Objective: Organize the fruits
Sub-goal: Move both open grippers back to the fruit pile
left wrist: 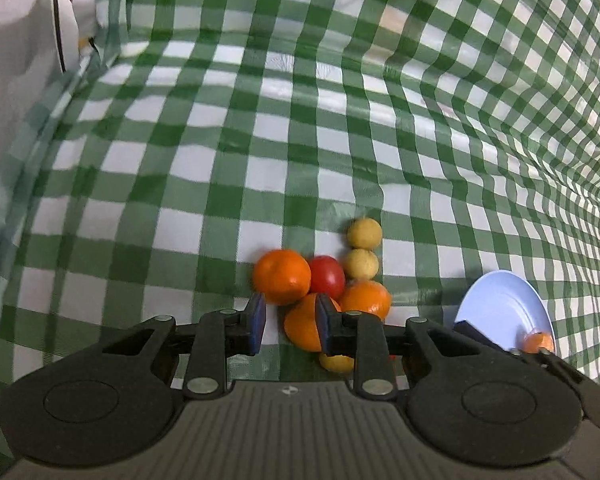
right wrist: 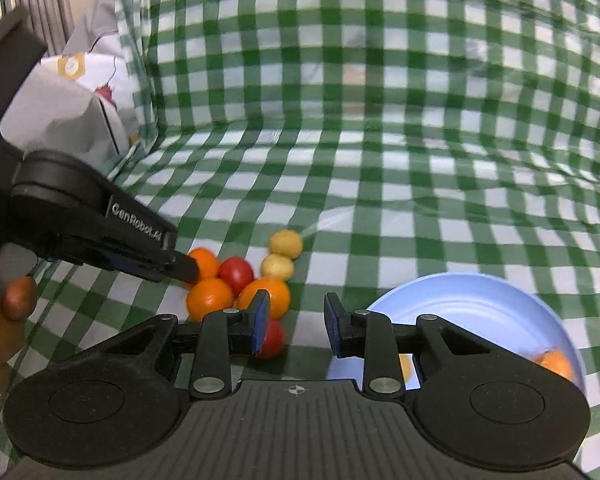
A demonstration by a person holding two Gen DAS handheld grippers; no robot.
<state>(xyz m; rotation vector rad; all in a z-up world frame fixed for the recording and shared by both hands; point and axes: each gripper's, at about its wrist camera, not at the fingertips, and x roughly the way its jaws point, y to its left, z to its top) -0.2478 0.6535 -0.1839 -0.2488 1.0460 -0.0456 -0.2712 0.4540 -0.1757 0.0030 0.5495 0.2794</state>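
Left gripper (left wrist: 290, 322): jaws parted, nothing between the pads; the right pad overlaps the nearest orange (left wrist: 304, 326) in the left wrist view, contact cannot be told. Right gripper (right wrist: 296, 322): jaws parted wide, empty, poised over the checked tablecloth (right wrist: 380, 160) between the fruit cluster and the blue plate (right wrist: 460, 296).

Plate holds an orange fruit (right wrist: 556, 362) at its near right edge.

Cluster on the cloth, touching one another: three oranges, e.g. (left wrist: 282, 276), (left wrist: 366, 298); a red fruit (left wrist: 327, 276) among them; a second red fruit (right wrist: 272, 338) nearer; two yellow fruits (left wrist: 362, 263), (left wrist: 364, 233) farthest. One yellow fruit (left wrist: 336, 362) lies partly hidden beneath the left gripper.
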